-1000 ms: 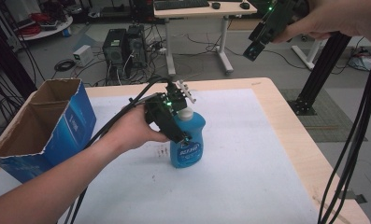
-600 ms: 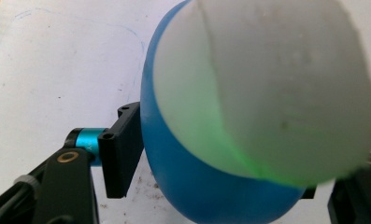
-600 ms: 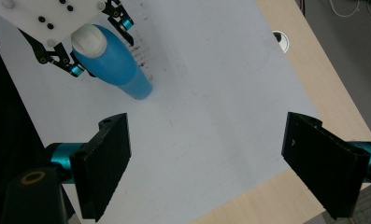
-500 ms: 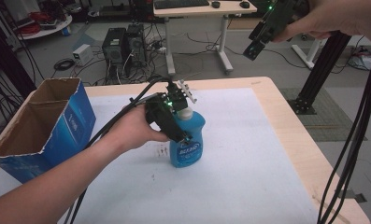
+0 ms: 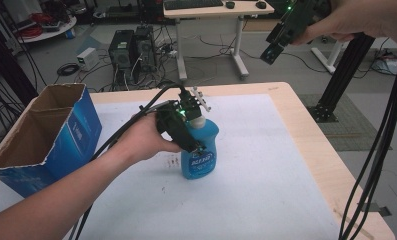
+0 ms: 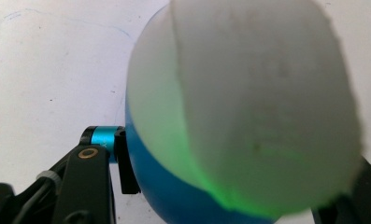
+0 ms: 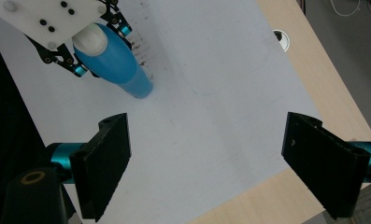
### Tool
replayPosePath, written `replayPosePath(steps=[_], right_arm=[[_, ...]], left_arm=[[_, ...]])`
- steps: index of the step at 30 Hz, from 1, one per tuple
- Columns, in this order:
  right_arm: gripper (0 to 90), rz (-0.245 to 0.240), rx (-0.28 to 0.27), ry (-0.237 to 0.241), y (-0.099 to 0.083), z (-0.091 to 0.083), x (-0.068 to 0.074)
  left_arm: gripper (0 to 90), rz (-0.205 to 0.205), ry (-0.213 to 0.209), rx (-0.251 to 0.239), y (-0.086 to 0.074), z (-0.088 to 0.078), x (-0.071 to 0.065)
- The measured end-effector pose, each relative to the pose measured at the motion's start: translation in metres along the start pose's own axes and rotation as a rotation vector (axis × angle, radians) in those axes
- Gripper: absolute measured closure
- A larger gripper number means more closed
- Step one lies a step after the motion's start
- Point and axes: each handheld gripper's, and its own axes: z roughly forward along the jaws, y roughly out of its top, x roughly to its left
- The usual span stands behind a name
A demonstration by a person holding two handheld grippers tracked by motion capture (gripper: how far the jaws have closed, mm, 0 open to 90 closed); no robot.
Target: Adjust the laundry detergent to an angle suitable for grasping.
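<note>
One blue bottle (image 5: 200, 150) w/ a white cap (image 5: 198, 120) stands upright near the middle of the desk (image 5: 286, 165), on its white cover sheet. Label faces the near side; text too small to read. Left gripper (image 5: 183, 127) comes at the bottle from the left & above, its fingers clamped round the upper body/shoulder just under the cap; the jaws have just been closing, bottle between them. In the left gripper view the cap (image 6: 262, 102) and blue shoulder (image 6: 164, 186) sit right up against the lens, one finger (image 6: 124, 161) touching the blue side. Left hand (image 5: 141, 142) wraps the gripper body, black cable trailing back along the forearm toward the near-left.

Right gripper (image 5: 281, 37) is held high, far right, well apart from the bottle, above the desk's far edge. Its fingers (image 7: 106, 161) are released, spread wide w/ nothing between them; the right gripper view looks down on bare sheet, w/ the bottle (image 7: 115, 60) and the left gripper's white plate (image 7: 47, 18) at top left.

Small brown specks mark the sheet just left of the bottle. Open blue cardboard box (image 5: 51, 140) sits at the desk's left edge, apart from the bottle. Beyond the desk: another desk, PC towers, cables on the floor.
</note>
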Motion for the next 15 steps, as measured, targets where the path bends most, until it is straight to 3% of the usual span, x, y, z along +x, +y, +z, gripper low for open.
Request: replayPosePath(steps=[15], right_arm=[[15.2,0.001,0.002,0.002,-0.0007,0.0020,0.0003]], left_arm=[[42.3,0.008,-0.004,-0.009,-0.0011,-0.0008,0.0004]])
